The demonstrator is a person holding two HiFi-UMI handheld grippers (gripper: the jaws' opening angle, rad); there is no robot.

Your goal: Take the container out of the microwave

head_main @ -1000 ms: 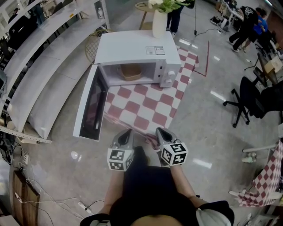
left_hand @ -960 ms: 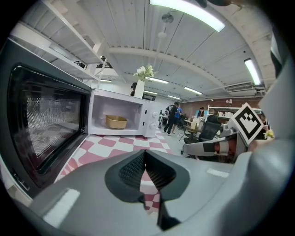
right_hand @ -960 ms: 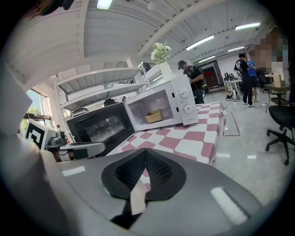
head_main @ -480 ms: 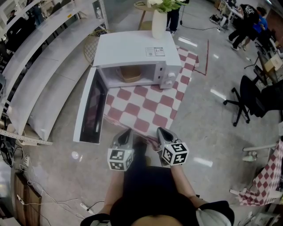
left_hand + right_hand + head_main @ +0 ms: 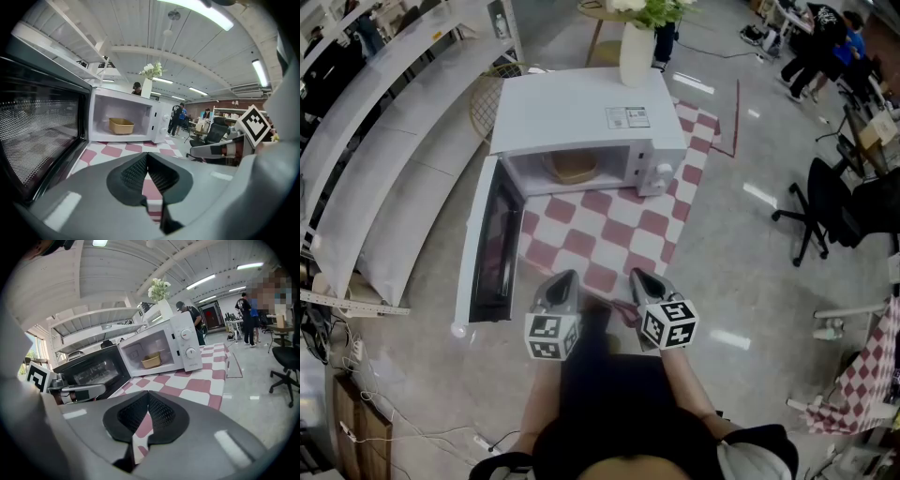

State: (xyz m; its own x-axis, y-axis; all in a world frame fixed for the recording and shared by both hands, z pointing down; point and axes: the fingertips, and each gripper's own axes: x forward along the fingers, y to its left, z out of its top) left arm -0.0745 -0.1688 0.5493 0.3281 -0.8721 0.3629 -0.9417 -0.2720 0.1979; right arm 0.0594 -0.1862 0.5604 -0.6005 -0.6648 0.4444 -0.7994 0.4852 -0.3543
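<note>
A white microwave [image 5: 581,112] stands on a table with a red-and-white checked cloth [image 5: 609,234]. Its door [image 5: 492,244] hangs wide open to the left. A tan container [image 5: 572,167] sits inside the cavity and also shows in the left gripper view [image 5: 121,125] and the right gripper view [image 5: 151,361]. My left gripper [image 5: 563,279] and right gripper [image 5: 639,277] hover side by side over the table's near edge, well short of the microwave. Both point toward the microwave. The left gripper [image 5: 147,161] is shut with nothing in it, and so is the right gripper [image 5: 148,401].
A white vase with flowers [image 5: 636,47] stands on a small round table behind the microwave. Long white shelves [image 5: 384,122] run along the left. An office chair [image 5: 820,202] and people [image 5: 825,28] are at the right, with another checked cloth [image 5: 862,394] at the lower right.
Both grippers have moved a little forward toward the table and the microwave, which now looks slightly nearer. Their jaws stay shut and the container has not moved.
</note>
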